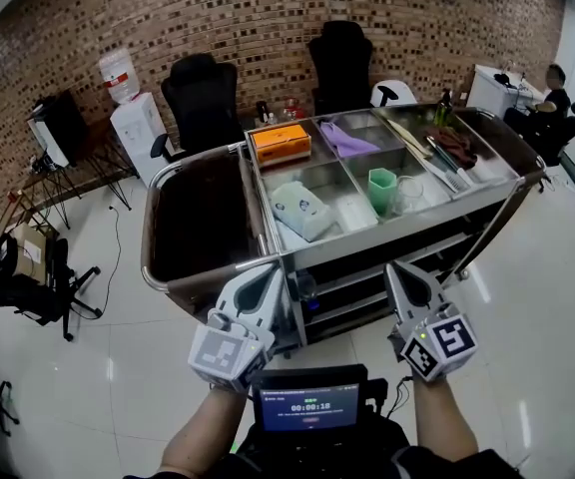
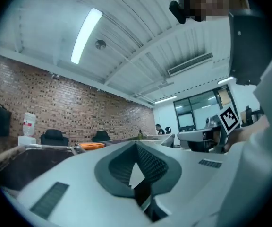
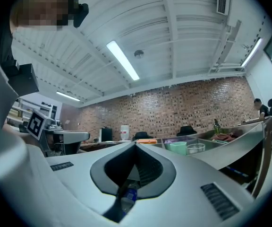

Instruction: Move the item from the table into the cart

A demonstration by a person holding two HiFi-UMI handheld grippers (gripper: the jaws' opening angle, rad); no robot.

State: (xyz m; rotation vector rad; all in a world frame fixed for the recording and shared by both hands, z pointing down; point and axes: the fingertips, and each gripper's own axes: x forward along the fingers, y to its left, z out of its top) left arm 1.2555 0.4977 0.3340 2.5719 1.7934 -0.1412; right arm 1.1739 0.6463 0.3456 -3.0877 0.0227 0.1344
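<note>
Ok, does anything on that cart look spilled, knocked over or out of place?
Nothing stands out: the green cup and glass stand upright in the cart, the orange box lies flat, nothing looks spilled.

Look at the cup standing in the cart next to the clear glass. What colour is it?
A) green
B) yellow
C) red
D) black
A: the cup standing in a tray of the cart, right beside the clear glass, is pale green.

Right tongs [image 3: 136,144] pressed together — beyond, green cup [image 3: 178,148] and glass [image 3: 196,148] in cart [image 3: 233,148].
</note>
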